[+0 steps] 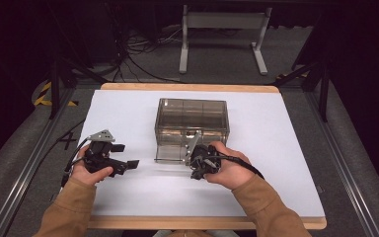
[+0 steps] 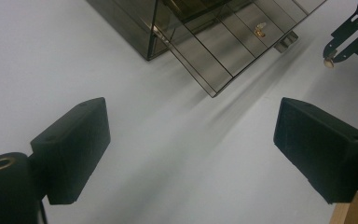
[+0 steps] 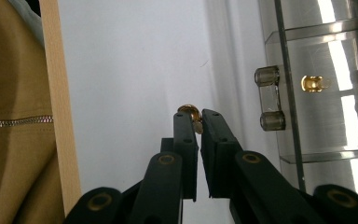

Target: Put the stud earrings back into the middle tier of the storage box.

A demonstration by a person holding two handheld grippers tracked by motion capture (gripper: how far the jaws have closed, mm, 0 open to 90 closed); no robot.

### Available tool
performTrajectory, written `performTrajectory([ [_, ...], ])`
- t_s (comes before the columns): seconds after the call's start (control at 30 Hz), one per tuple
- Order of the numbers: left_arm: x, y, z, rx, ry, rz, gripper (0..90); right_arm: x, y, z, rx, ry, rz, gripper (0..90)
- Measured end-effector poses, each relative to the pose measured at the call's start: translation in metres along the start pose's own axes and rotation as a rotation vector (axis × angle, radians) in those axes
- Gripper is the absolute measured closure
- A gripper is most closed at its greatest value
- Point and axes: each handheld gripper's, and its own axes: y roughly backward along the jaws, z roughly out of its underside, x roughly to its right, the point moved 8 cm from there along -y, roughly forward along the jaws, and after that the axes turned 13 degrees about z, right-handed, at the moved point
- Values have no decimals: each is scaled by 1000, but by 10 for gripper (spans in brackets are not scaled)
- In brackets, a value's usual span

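— So what is the right gripper holding?

— A small brass piece, a key or knob by its look, pinched right at the tips of nearly closed jaws, in front of the smoky clear box with its door swung open on the white table.

— Risk?

— The hold looks thin. Only the piece's edge sits between the fingertips, most of it poking out above them. A twist or a knock against the door's handle could likely flick it out onto the table.

— And the left gripper?

— Jaws wide apart, nothing between them, hovering over bare table just left of the box.
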Motion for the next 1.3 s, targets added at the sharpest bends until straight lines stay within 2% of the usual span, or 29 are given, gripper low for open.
performTrajectory([
  [0.33, 0, 1, 0, 4, 2, -1, 111, 6, 11, -7, 17, -22, 11, 855],
  [0.53, -1, 2, 0, 2, 4, -1, 111, 10, 18, -10, 35, -67, 2, 855],
  [0.6, -1, 2, 0, 5, 3, -2, 111, 12, 19, -10, 42, -66, 10, 855],
  [1.0, -1, 2, 0, 5, 3, 0, 111, 24, 25, -13, 58, -151, 27, 855],
  [1.17, -1, 3, 0, 11, 7, -1, 111, 29, 27, -14, 69, -191, 52, 854],
  [1.27, -1, 3, 0, 9, 5, 0, 111, 32, 27, -15, 82, -195, 62, 854],
  [1.3, -1, 3, 0, 10, 6, 0, 111, 36, 27, -16, 82, -216, 76, 854],
])
